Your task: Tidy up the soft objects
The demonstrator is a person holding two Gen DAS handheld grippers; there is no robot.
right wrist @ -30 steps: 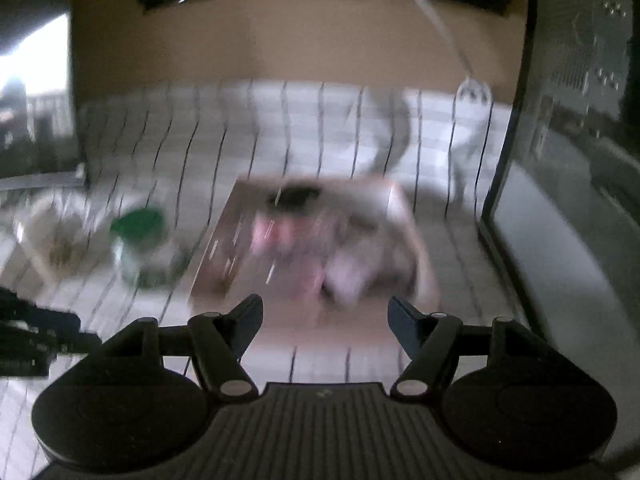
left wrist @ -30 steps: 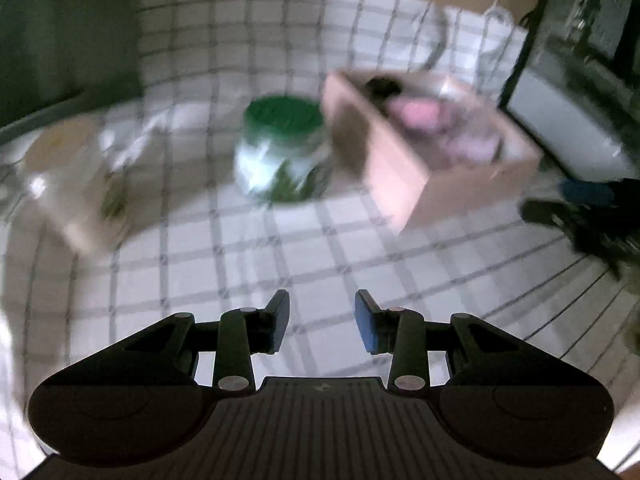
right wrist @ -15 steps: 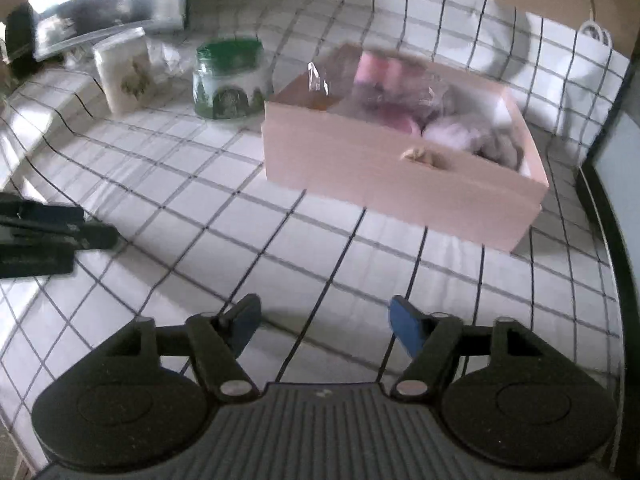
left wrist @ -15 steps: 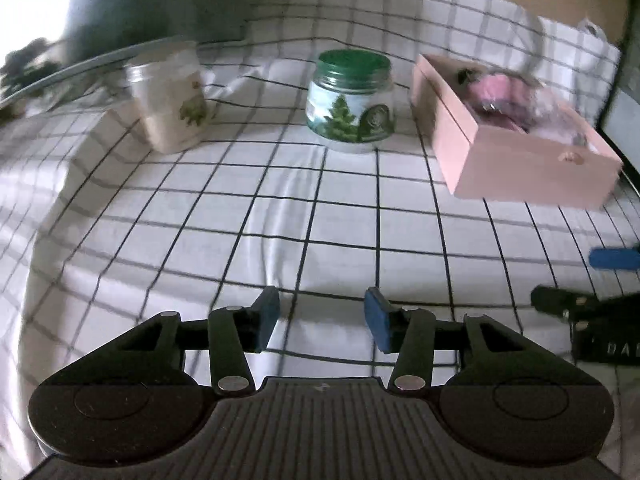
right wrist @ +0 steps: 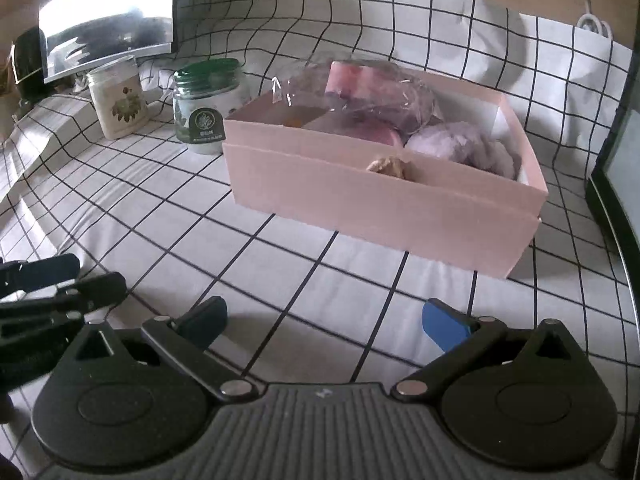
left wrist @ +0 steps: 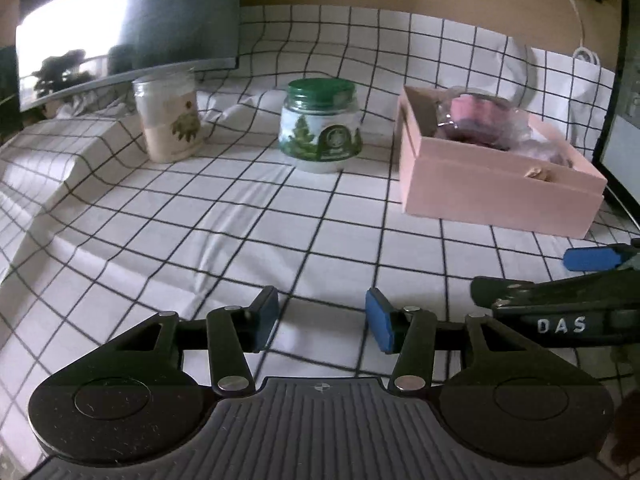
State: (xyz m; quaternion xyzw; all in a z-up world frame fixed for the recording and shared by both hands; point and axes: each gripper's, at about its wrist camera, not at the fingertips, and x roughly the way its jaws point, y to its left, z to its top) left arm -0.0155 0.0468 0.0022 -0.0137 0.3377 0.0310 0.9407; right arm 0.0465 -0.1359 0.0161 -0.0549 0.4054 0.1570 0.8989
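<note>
A pink box (right wrist: 384, 204) stands on the checked cloth and holds several soft things: a pink item in clear wrap (right wrist: 360, 84), a lilac fluffy one (right wrist: 460, 144) and a small tan one (right wrist: 390, 167). The box also shows at the right of the left wrist view (left wrist: 496, 190). My left gripper (left wrist: 322, 320) is open and empty, low over the cloth, well short of the box. My right gripper (right wrist: 324, 318) is open wide and empty, in front of the box's near wall. Each gripper shows at the edge of the other's view.
A green-lidded glass jar (left wrist: 320, 126) and a cream jar with a leaf print (left wrist: 168, 120) stand left of the box. A monitor (left wrist: 120, 28) stands behind them. A dark screen edge (right wrist: 616, 168) rises at the right. A white cable (left wrist: 576, 20) hangs at the back.
Both grippers have drawn back and down from the box and settled near the cloth; the views went from blurred to steady. Both stay open and empty.
</note>
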